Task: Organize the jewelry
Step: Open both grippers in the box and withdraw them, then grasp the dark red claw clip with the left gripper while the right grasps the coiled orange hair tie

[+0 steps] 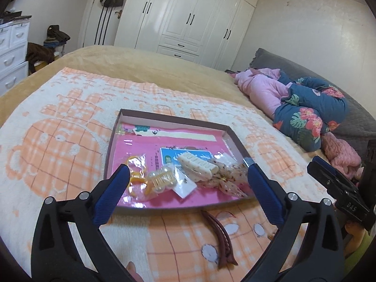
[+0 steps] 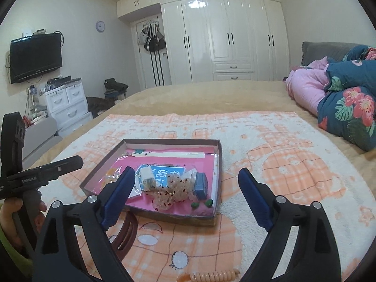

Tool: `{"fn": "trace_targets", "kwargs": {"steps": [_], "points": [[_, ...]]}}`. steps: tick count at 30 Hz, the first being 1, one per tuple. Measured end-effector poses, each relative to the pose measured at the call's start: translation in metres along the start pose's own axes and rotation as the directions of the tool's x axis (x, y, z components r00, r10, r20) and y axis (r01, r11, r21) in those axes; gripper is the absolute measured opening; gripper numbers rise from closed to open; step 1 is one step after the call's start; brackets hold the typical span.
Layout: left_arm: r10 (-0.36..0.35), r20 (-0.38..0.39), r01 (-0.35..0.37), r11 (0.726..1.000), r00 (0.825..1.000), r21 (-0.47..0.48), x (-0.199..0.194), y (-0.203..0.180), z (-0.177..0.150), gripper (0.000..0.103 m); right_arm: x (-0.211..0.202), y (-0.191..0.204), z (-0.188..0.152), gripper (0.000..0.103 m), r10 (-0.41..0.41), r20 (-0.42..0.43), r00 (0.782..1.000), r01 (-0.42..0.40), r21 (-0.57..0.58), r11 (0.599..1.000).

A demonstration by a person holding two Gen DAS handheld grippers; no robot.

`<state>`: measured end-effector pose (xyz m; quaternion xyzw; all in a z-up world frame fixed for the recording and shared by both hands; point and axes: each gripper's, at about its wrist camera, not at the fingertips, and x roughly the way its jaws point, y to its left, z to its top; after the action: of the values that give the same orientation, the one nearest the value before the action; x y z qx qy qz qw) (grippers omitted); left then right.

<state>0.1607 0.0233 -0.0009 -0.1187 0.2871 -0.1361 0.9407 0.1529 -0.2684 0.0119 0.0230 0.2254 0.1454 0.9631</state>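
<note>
Nearest the cameras, two pieces are still loose on the orange-and-white blanket (image 2: 270, 141) that covers the bed: a brown hair clip (image 1: 223, 242) lying just in front of the box, and a coiled peach hair tie (image 2: 211, 276) at the bottom edge of the right wrist view. These look like what is left to do.

Both tools are empty. The left hand-held gripper (image 1: 186, 183) has its blue pads spread wide, nothing between them, and it looks down at a slant over the near edge of the box. The right hand-held gripper (image 2: 185, 196) is likewise spread wide and holds nothing; it hangs clear of the blanket, pitched a little downward, just beside its partner. A hand (image 2: 14, 218) grips the left tool's handle at the edge of the right wrist view.

Beyond them, the shallow box (image 2: 217, 164) with its pink lining already holds most of the pieces: a yellow clip in a clear bag (image 1: 135, 171), a pearly claw clip (image 1: 162, 179), a cream claw clip (image 1: 197, 168), a speckled sheer bow (image 2: 171, 192), a small blue case (image 2: 201, 184) and what seem to be two green earrings (image 2: 202, 204), too small to be sure. So the sorting appears well advanced, with only the two loose items outstanding.
</note>
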Motion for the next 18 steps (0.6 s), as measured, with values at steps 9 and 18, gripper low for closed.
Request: {"fn": "trace_targets", "kwargs": {"steps": [9, 18], "points": [[0.008, 0.003, -0.009, 1.000, 1.000, 0.016, -0.018, -0.005, -0.017, 0.092, -0.026, -0.003, -0.011, 0.088, -0.028, 0.019, 0.999, 0.028, -0.018, 0.999], [0.006, 0.013, -0.006, 0.999, 1.000, 0.054, -0.029, -0.012, -0.033, 0.092, -0.038, -0.006, -0.029, 0.088, -0.048, 0.000, 0.999, 0.048, -0.024, 0.999]]}}
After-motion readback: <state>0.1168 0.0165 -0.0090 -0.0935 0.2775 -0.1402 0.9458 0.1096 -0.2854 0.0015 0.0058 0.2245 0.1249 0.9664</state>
